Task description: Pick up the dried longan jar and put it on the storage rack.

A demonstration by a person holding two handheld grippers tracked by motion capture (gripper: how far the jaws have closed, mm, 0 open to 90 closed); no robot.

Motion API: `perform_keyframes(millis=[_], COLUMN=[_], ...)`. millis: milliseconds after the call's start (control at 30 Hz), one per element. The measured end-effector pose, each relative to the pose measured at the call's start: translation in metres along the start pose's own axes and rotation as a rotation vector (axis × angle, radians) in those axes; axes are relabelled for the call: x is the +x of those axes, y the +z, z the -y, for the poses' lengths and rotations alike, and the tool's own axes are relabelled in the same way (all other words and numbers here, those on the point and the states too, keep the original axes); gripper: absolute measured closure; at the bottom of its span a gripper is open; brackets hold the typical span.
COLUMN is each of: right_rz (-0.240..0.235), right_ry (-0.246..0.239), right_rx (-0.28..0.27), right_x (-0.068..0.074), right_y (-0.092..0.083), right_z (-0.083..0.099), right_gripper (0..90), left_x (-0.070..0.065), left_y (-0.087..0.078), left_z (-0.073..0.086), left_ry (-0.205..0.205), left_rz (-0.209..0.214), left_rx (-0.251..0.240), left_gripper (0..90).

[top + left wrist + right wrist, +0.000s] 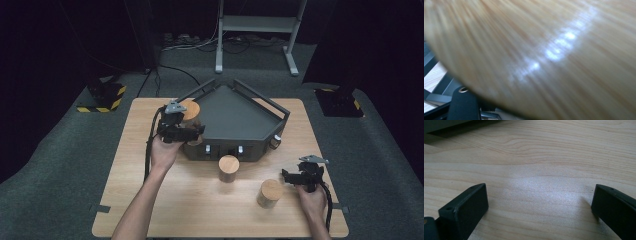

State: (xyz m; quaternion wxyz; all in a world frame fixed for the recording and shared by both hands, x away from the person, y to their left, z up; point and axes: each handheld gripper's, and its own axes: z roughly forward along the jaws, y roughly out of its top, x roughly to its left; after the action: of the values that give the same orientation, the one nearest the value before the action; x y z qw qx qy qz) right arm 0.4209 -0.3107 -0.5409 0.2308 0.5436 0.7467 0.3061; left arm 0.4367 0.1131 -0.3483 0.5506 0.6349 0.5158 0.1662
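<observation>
Left side of the table: the left gripper (192,131) has its jaws clamped on a round jar with a pale wooden lid (190,111), holding it at the near left edge of the dark grey five-sided tray with raised rails (240,117). From the left gripper view that wooden lid (544,57) sits right up against the lens, a blurred sweep of grain with a bright glint across it, and a strip of the tray's rail (439,86) peeks out at the lower left. Whether the jar's base touches the table or the tray, I cannot tell from here.

Over on the right, the right gripper (289,176) rests low at the near right corner of the light wooden table (150,205), jaws spread wide with nothing between them. The right gripper view confirms it: two black jaws far apart, bare wood grain (536,182) in the gap.

Two more wooden-lidded jars stand on the table: one (228,168) just in front of the tray's front wall, another (270,193) nearer the person, just beside the right gripper but apart from it.
</observation>
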Motion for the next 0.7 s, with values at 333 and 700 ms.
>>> perform_keyframes(millis=[333,700], right_rz=[0.000,0.000], right_ry=[0.000,0.000], right_rx=[0.000,0.000], right_x=[0.000,0.000], right_y=[0.000,0.000], right_z=[0.000,0.000], right_gripper=[0.3,0.3], left_x=[0.006,0.013], left_y=[0.023,0.046], left_z=[-0.011,-0.007], left_ry=[-0.013,-0.016], left_rz=[-0.043,-0.095], left_rx=[-0.012,-0.016], left_gripper=[26.0,26.0])
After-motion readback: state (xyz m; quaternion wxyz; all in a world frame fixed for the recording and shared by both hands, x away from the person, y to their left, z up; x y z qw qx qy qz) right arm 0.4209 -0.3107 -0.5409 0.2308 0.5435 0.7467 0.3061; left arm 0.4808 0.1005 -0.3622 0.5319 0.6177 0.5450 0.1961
